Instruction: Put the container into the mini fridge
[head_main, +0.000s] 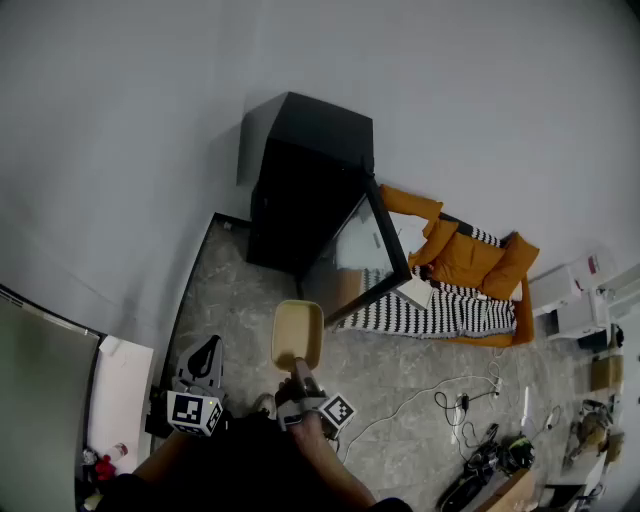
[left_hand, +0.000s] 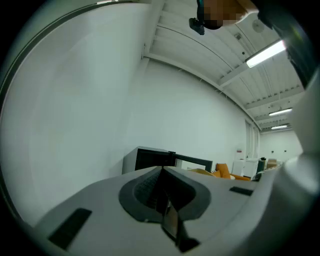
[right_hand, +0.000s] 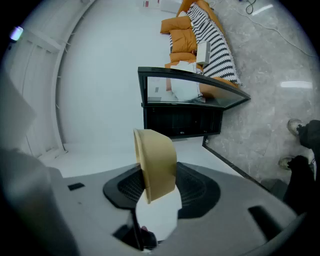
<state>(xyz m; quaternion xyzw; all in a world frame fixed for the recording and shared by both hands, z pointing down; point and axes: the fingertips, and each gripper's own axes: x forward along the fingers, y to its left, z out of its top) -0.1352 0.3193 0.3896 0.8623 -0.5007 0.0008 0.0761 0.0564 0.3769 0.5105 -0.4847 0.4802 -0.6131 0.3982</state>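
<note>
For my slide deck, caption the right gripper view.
The right claw grips a tan container, facing the open mini fridge.

Your floor (head_main: 400, 370) is grey marbled stone, edged at the left by a dark border strip (head_main: 190, 290) below a plain white wall (head_main: 120, 150). To your right, orange cushions (head_main: 470, 255) sit piled on a black-and-white striped mattress (head_main: 450, 312), and a white sheet of paper (head_main: 415, 291) rests at its left end. A white cable (head_main: 420, 395) trails loose across the floor towards a tangle of black leads (head_main: 470, 440). White units (head_main: 570, 300) stand at the far right; their type cannot be determined. A white panel (head_main: 120, 395) sits at your lower left. Overhead, a strip light (left_hand: 265, 54) is lit on a ribbed ceiling (left_hand: 200, 50).
</note>
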